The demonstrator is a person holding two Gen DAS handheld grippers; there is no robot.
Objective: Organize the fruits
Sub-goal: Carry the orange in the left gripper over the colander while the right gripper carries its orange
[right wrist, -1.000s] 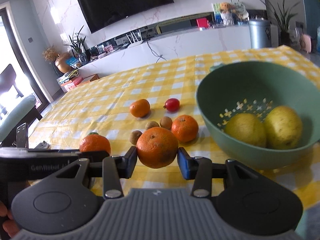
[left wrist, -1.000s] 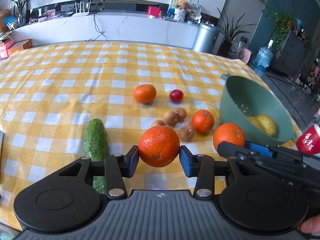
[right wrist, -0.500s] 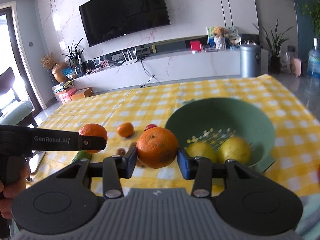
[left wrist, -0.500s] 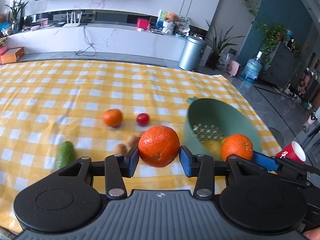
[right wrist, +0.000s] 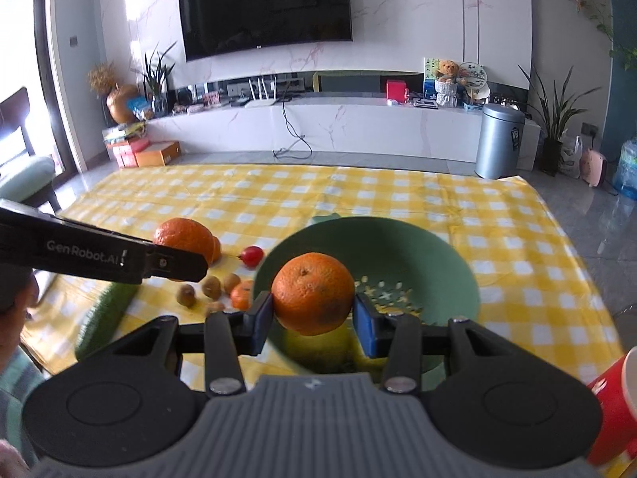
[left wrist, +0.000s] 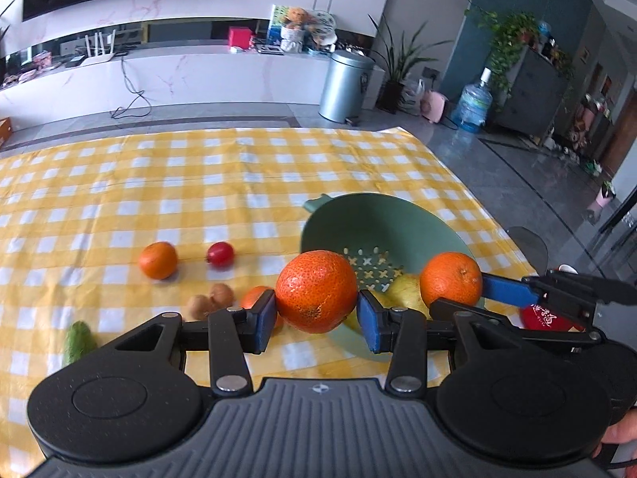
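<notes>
My left gripper (left wrist: 317,314) is shut on a large orange (left wrist: 316,290), held above the yellow checked table just left of the green colander bowl (left wrist: 382,215). My right gripper (right wrist: 313,316) is shut on a second orange (right wrist: 313,292), which hangs over the bowl's (right wrist: 402,239) near rim. In the left wrist view that second orange (left wrist: 451,279) shows at the right, over the bowl. A yellow fruit (left wrist: 406,296) lies inside the bowl. On the cloth remain a loose orange (left wrist: 158,259), a small red fruit (left wrist: 220,253), a smaller orange (right wrist: 243,294) and several brown fruits (left wrist: 211,298).
A green cucumber (right wrist: 107,310) lies near the table's front left edge. A red cup (right wrist: 613,410) stands at the front right, close to the bowl. Bare checked cloth (left wrist: 199,183) stretches behind the fruit. A person's sleeve shows at the lower left of the right wrist view.
Both grippers have risen and moved towards the bowl, each keeping its orange. The table and loose fruit look smaller and farther away, and the right orange now hangs over the bowl.
</notes>
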